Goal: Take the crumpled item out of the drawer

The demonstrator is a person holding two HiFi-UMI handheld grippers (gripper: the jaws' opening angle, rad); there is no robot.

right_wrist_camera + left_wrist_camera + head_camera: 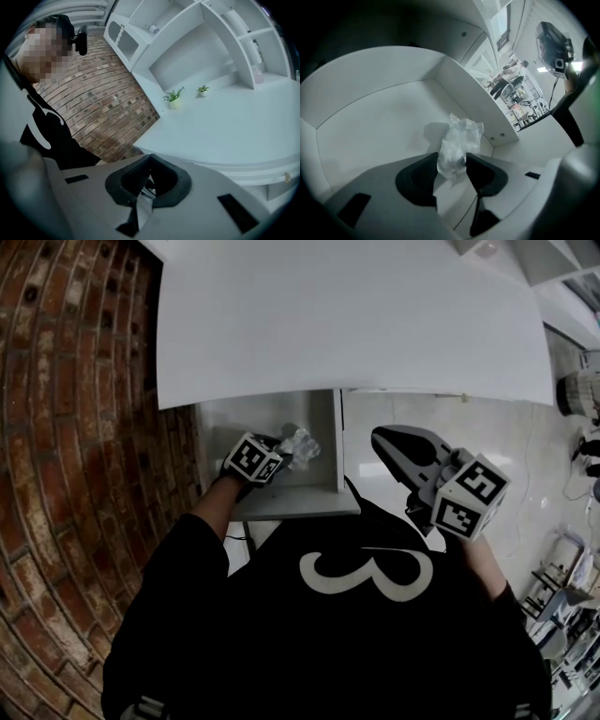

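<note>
The white drawer [337, 446] stands pulled out under the white desk top [347, 315]. Inside it lies the crumpled item [301, 441], a wad of clear plastic film. My left gripper [287, 454] reaches into the drawer from the near side. In the left gripper view the wad [460, 139] fills the gap between the two dark jaws of the left gripper [452, 165], touching both, and its top sticks out beyond them. My right gripper [379, 438] hangs to the right of the drawer, outside it, over the floor. Its jaws meet at the tips [149, 157] with nothing between them.
A brick wall [75, 427] runs along the left of the drawer. The drawer's side wall [471, 96] rises just right of the wad. Two small potted plants [173, 97] stand on the desk below white shelves [206, 28]. Cluttered racks [562, 587] stand at the far right.
</note>
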